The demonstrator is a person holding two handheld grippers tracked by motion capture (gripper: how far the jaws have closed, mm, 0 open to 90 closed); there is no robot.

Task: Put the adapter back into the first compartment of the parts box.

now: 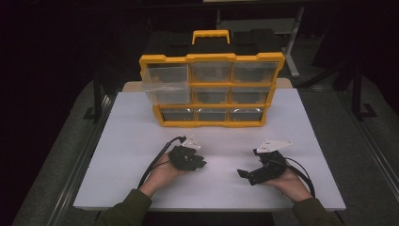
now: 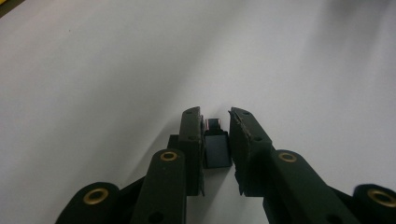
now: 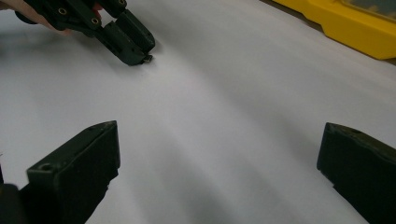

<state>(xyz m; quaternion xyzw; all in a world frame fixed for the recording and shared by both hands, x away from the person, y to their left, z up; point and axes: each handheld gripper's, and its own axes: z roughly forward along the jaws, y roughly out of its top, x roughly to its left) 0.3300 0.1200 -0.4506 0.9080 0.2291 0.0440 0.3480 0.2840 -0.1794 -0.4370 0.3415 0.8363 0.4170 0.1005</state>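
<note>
- Currently the left gripper [image 2: 215,115] sits low over the white bench [image 1: 131,141], its jaws drawn narrow around a small dark part [image 2: 217,148].
- Part: a flat, dark, rectangular piece with a small metal end, lying on the bench between the jaws. The left pad looks to be against it; a thin gap seems to remain at the right pad, so whether the clamp is firm I cannot tell for certain. Best reading: gripped.
- Seen from the right gripper view, the left gripper [image 3: 135,46] has its tips down on the bench, the metal end of the part poking out at the tips.
- Right gripper [image 1: 244,175]: jaws spread wide, nothing between them, resting near the bench's front edge, well apart from the left.
- Organizer [image 1: 211,89]: yellow frame, clear drawers, upright at the back of the bench; the top-left drawer [image 1: 165,84] looks pulled out.
- Step, by my judgement: pick-up of the part, grasp just closing.
- Next move calls for a confirmed hold, then a straight lift and a carry toward the organizer, probably to that pulled-out drawer.
</note>
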